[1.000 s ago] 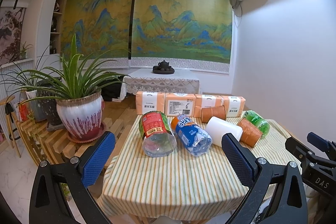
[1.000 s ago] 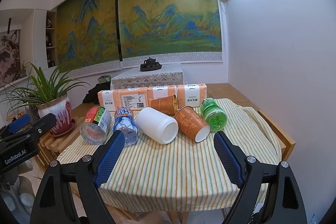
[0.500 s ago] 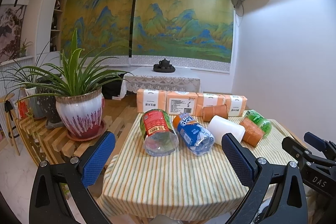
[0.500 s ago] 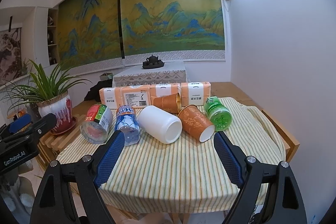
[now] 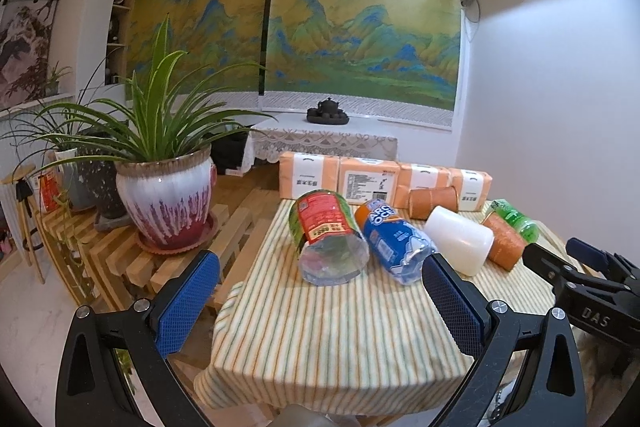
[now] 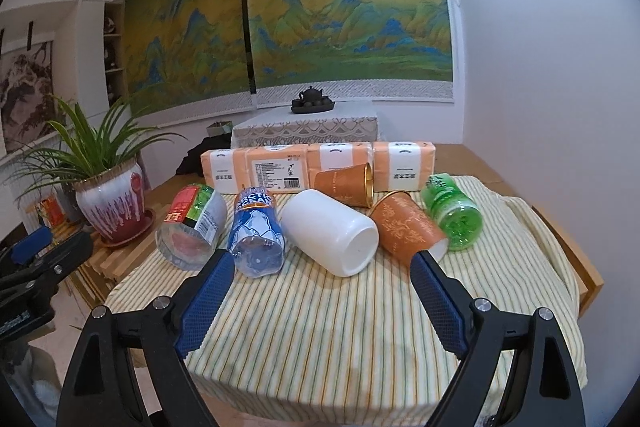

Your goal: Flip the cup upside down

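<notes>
A white cup (image 6: pixel 332 231) (image 5: pixel 460 245) lies on its side mid-table on the striped cloth (image 6: pixel 320 327), mouth toward me. An orange paper cup (image 6: pixel 408 231) (image 5: pixel 505 242) lies just right of it, and a second orange cup (image 6: pixel 345 183) (image 5: pixel 433 202) lies behind, by the tissue packs. My right gripper (image 6: pixel 322 301) hangs open in front of the white cup, short of it and holding nothing. My left gripper (image 5: pixel 316 301) is open and empty over the table's near left edge, facing the cut bottles.
Cut plastic bottles lie on the cloth: red-labelled (image 6: pixel 192 231), blue-labelled (image 6: pixel 256 235) and green (image 6: pixel 452 213). Orange tissue packs (image 6: pixel 316 163) line the back edge. A potted plant (image 5: pixel 164 195) stands on a slatted wooden bench at the left. A white wall runs close on the right.
Both grippers have drifted a little closer to the table and its objects, which look slightly larger. Nothing on the cloth has moved; both grippers stay open.
</notes>
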{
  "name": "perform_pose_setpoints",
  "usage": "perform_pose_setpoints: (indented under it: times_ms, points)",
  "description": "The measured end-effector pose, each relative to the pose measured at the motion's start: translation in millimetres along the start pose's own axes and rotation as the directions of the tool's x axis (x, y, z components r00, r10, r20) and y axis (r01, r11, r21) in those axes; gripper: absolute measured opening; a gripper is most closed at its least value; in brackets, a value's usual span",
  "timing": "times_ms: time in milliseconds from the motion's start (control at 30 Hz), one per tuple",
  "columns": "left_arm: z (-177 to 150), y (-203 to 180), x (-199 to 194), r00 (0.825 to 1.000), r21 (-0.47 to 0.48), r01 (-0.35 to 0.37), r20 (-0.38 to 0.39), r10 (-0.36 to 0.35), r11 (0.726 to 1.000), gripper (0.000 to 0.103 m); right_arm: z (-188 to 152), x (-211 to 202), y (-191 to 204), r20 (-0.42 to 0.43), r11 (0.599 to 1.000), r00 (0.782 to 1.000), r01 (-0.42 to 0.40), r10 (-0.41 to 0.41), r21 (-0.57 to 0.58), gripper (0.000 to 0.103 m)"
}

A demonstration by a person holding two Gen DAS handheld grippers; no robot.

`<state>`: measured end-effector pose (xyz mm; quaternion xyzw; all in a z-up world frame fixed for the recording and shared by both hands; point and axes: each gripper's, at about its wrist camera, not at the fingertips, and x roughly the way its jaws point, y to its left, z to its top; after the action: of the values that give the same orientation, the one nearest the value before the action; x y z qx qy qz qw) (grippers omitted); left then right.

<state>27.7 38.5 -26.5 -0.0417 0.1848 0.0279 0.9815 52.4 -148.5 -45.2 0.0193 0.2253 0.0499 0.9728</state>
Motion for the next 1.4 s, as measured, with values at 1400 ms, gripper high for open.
perform_pose_setpoints:
  times_ms: [1400]
  points:
    - [-5, 62, 32, 0.995, -0.056, -0.091, -0.053, 0.088, 0.994, 0.103, 11, 159, 65, -0.285, 0.971, 0.949, -0.182, 0.132, -0.155, 0.081]
